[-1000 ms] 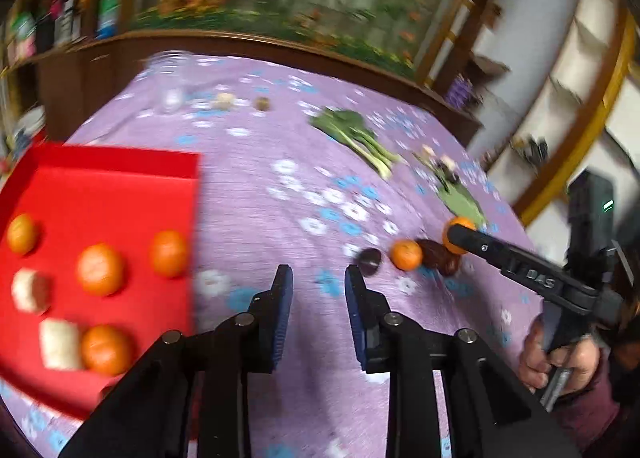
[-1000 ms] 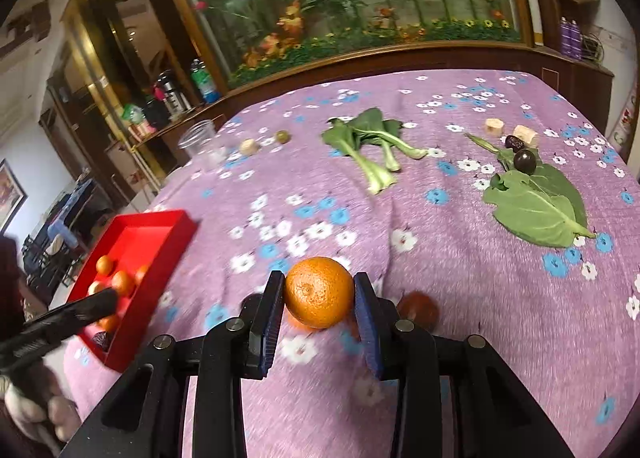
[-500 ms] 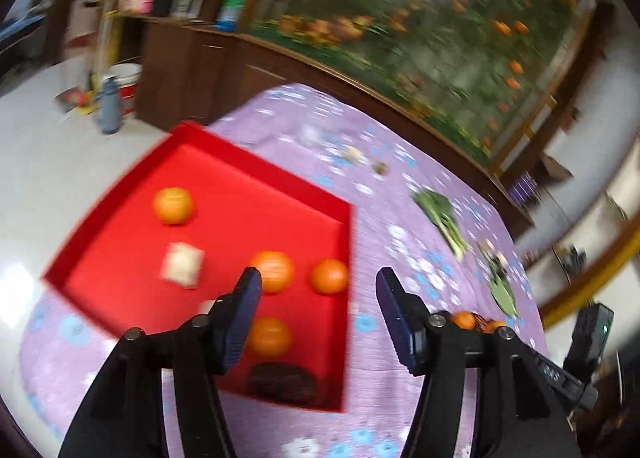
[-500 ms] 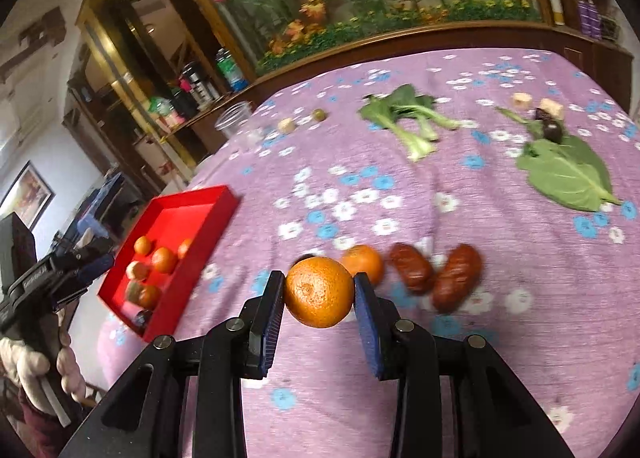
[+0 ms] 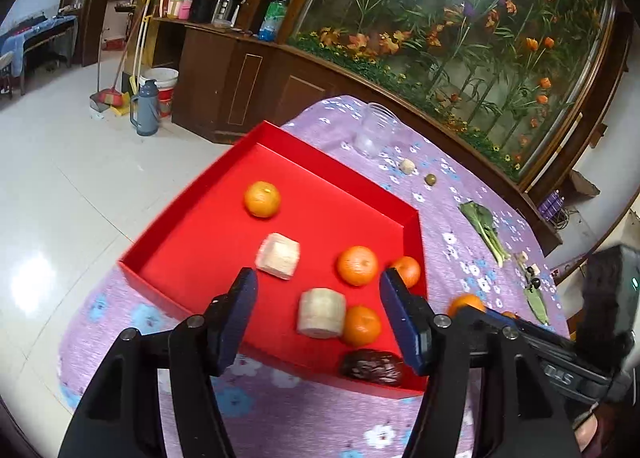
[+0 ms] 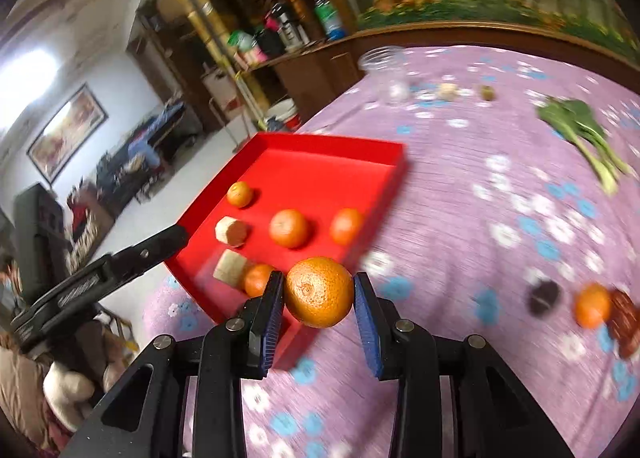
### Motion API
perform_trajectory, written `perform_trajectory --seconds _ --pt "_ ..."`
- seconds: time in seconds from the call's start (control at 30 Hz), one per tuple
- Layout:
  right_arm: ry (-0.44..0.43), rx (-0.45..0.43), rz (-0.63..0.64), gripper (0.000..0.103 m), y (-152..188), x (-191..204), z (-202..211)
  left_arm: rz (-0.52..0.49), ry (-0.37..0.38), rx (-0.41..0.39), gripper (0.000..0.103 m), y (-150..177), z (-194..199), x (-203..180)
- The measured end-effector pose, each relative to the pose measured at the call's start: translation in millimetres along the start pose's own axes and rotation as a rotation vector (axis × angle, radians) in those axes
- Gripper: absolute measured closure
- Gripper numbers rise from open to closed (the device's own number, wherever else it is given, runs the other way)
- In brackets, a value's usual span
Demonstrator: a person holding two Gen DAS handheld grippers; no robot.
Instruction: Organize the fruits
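Observation:
A red tray [image 5: 208,214] at the table's left edge holds several oranges, two pale fruit chunks and a dark date [image 5: 372,367]. My left gripper [image 5: 316,318] is open and empty, hovering over the tray's near side. My right gripper [image 6: 318,314] is shut on an orange [image 6: 319,292], held above the cloth at the tray's [image 6: 312,146] near right corner. The right gripper also shows in the left wrist view, holding the orange [image 5: 466,304] just right of the tray.
On the purple flowered cloth [image 6: 460,186] lie an orange [image 6: 592,305], a dark fruit [image 6: 542,298], a brown date [image 6: 624,324], leafy greens [image 6: 580,130] and a clear cup [image 6: 386,74]. The floor drops off left of the tray.
My left gripper has opened wide and swung over the red tray. My right gripper has carried the orange left from the loose fruits to the tray's corner.

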State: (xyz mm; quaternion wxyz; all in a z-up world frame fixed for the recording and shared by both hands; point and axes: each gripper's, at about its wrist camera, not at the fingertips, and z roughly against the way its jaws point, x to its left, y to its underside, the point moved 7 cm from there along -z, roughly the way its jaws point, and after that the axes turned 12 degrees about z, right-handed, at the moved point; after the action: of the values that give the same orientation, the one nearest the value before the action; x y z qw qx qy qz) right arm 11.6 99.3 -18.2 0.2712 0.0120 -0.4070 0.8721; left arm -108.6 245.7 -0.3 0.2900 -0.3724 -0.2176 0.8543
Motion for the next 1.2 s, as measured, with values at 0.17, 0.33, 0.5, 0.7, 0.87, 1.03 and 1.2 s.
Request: perform_trajectory --seconds 0.17,0.33,0.5,0.7,0.87,1.03,1.2 --pt "0.046 0.063 0.072 0.065 -11.3 19.6 -42.9 0.024 0.006 0.0 0.038 -6.1 2.1 19.3" --pt "0.1 0.087 0.123 0.063 -12.9 25.0 -60.4 0.057 0.015 0.008 0.038 -10.4 -1.7 32.7" --pt "0.127 0.077 0.125 0.056 -14.5 21.8 -62.6 0.06 0.024 0.017 0.038 -8.6 -3.0 33.0" --pt "0.134 0.033 0.099 0.053 -16.7 15.8 -43.5 0.042 0.043 0.014 0.038 -7.5 4.3 19.3" --pt "0.164 -0.022 0.051 0.053 -0.4 -0.4 -1.2 -0.005 0.069 0.004 0.038 -4.2 15.6 -6.0" --pt "0.219 -0.072 -0.047 0.051 30.0 -31.8 56.0 -0.055 0.097 -0.023 0.038 -0.4 32.2 -34.9" --pt "0.265 -0.114 -0.15 0.051 63.8 -61.3 107.2 -0.104 0.154 -0.031 0.038 14.2 50.8 -68.7"
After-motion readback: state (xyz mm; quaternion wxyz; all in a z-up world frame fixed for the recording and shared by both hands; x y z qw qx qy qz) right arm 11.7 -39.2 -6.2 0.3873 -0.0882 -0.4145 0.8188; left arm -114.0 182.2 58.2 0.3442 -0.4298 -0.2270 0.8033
